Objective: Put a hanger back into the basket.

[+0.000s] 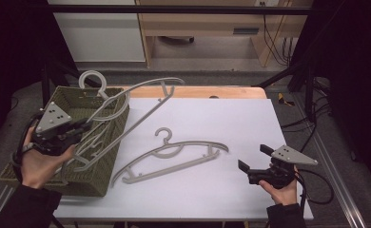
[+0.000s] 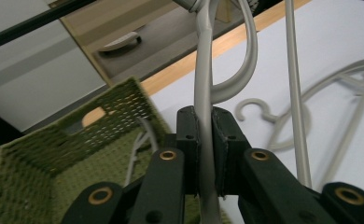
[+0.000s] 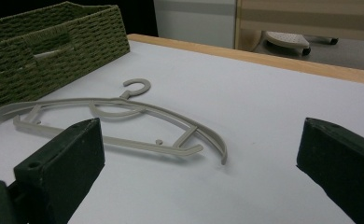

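Presently: lifted hanger (image 1: pixel 126 102), pinched at its shoulder by left gripper (image 2: pixel 204 140), long axis slanting up out of the basket (image 1: pixel 105 156). Second hanger (image 1: pixel 174 159) flat beside basket, ahead of right gripper (image 1: pixel 255 160), jaws spread, probably nearer it.

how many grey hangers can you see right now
3: one hanger flat on the white table, one held up by the left gripper, one inside the green basket. More may be hidden there.
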Demonstrator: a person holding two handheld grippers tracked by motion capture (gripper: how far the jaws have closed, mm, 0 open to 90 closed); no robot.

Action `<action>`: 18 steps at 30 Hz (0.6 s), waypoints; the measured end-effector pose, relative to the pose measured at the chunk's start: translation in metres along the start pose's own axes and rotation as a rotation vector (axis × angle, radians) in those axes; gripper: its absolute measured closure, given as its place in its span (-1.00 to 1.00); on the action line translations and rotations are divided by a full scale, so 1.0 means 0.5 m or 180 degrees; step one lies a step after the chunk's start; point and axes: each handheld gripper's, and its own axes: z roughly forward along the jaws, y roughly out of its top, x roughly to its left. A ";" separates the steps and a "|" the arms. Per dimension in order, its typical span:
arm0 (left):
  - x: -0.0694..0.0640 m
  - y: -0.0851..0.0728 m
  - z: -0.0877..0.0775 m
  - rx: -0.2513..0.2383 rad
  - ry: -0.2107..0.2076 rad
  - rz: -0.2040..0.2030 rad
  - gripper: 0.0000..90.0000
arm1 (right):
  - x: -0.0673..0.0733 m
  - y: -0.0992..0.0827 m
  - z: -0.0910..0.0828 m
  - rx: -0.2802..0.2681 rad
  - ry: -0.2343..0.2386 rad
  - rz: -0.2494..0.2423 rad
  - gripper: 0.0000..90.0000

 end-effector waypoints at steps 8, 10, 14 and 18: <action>0.064 -0.039 0.018 0.0096 0.0180 -0.0021 0.83 | 0.000 -0.002 0.004 0.0011 -0.0016 0.0001 -0.98; 0.080 -0.055 0.025 0.0141 0.0195 0.0004 0.83 | 0.000 -0.002 0.005 0.0022 -0.0010 0.0008 -0.98; 0.095 -0.065 0.030 0.0173 0.0223 0.0001 0.83 | 0.000 -0.002 0.006 0.0028 -0.0013 0.0001 -0.98; 0.120 -0.081 0.032 0.0199 0.0297 -0.0038 0.83 | -0.001 -0.002 0.004 0.0017 -0.0016 0.0004 -0.98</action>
